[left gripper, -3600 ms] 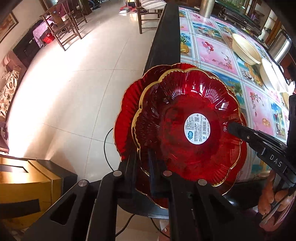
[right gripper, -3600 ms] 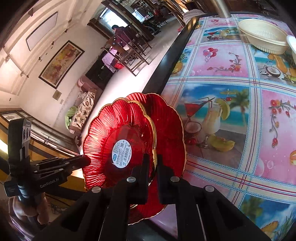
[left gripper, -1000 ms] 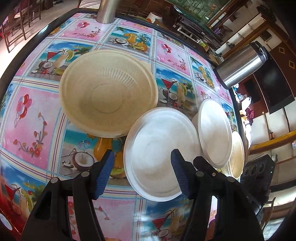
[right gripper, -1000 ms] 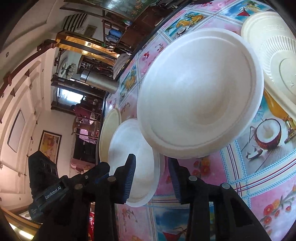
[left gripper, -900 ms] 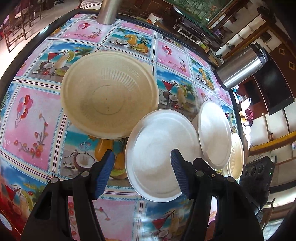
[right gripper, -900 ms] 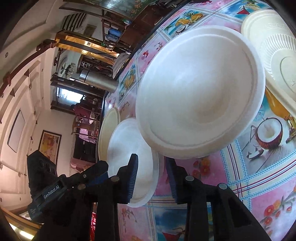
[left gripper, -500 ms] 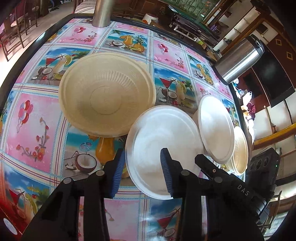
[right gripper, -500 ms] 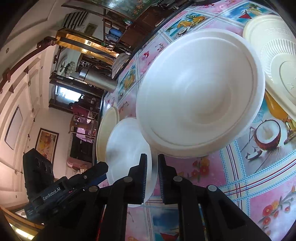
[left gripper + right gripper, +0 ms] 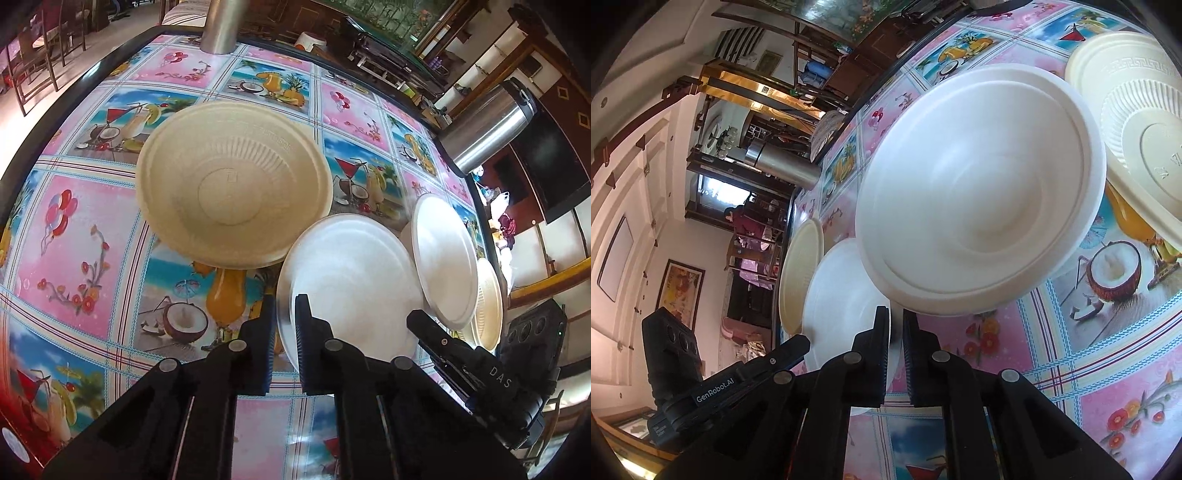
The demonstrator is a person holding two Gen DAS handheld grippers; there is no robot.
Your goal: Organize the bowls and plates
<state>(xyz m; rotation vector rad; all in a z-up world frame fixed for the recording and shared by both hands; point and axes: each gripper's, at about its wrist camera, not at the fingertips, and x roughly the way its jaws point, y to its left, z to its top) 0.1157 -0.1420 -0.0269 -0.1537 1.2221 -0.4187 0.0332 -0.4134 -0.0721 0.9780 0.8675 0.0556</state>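
Observation:
A white plate (image 9: 351, 280) lies on the patterned tablecloth between a big cream bowl (image 9: 232, 184) and a second white plate (image 9: 443, 258). My left gripper (image 9: 286, 301) is shut on its near left rim. From the other side, my right gripper (image 9: 895, 314) is shut on the rim of the same white plate (image 9: 846, 295). In the right wrist view the second white plate (image 9: 979, 192) fills the middle, with another cream bowl (image 9: 1137, 147) at the right. The left wrist view shows the right gripper (image 9: 415, 317) at the plate's right edge.
A steel flask (image 9: 487, 125) stands at the table's far right edge and a steel cylinder (image 9: 221, 26) at the back. A red plate (image 9: 7, 424) shows at the lower left corner. The table's black edge (image 9: 55, 107) runs along the left, with chairs beyond.
Both grippers closed from open onto the white plate's rim, one on each side. Several seconds ago they held red plates at the table's edge.

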